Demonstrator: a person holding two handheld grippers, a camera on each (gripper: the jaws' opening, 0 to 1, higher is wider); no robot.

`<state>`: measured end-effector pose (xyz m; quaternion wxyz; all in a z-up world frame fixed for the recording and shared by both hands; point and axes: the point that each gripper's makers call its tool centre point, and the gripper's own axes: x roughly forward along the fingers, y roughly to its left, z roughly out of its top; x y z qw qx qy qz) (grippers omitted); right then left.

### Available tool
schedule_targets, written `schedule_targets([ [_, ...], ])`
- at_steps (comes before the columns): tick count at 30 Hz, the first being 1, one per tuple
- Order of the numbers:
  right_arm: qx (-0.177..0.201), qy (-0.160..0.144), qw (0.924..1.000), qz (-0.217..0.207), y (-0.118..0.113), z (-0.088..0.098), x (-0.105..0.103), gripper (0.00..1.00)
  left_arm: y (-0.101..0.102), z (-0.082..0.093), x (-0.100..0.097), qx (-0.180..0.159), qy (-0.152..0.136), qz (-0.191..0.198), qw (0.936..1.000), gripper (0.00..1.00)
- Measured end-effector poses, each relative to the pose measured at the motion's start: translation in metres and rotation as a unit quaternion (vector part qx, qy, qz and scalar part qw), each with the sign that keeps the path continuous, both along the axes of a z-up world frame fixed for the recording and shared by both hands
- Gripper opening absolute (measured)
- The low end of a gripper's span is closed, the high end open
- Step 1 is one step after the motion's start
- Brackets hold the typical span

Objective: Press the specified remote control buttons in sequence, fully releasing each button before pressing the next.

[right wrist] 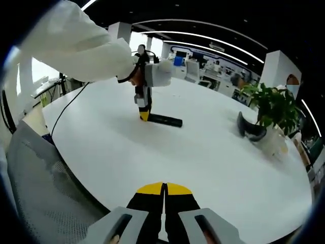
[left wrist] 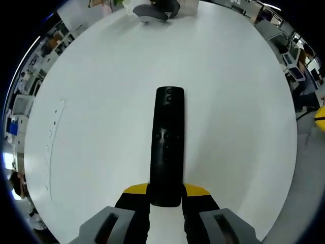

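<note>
Left hand-held gripper (left wrist: 165,199) clamps near end of black remote (left wrist: 167,145); remote flat on white table (left wrist: 101,101)

Left gripper (left wrist: 165,195) fingers clamped; right gripper (right wrist: 164,195) closed.

A white round table (left wrist: 228,101) carries a black remote (left wrist: 167,147) and potted plant (right wrist: 274,119).

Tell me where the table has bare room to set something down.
Most of the white table is bare: the stretch between the right tool and the remote. Crowded at the remote, gripped by the left tool, and by the potted plant.
</note>
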<state>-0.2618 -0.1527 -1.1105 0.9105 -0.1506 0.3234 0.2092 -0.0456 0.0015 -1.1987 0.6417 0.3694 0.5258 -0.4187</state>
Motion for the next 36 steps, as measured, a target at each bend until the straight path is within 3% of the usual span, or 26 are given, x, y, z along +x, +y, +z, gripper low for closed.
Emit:
schedule_targets([
  [20, 0.009, -0.012, 0.9999, -0.003, -0.001, 0.005, -0.002, 0.0, -0.002, -0.001, -0.048, 0.004, 0.002, 0.019, 0.9998, 0.23],
  [36, 0.012, -0.012, 0.9998, 0.004, 0.004, 0.006, -0.004, 0.0, -0.003, 0.0, -0.082, -0.016, -0.006, 0.022, 0.9996, 0.23],
])
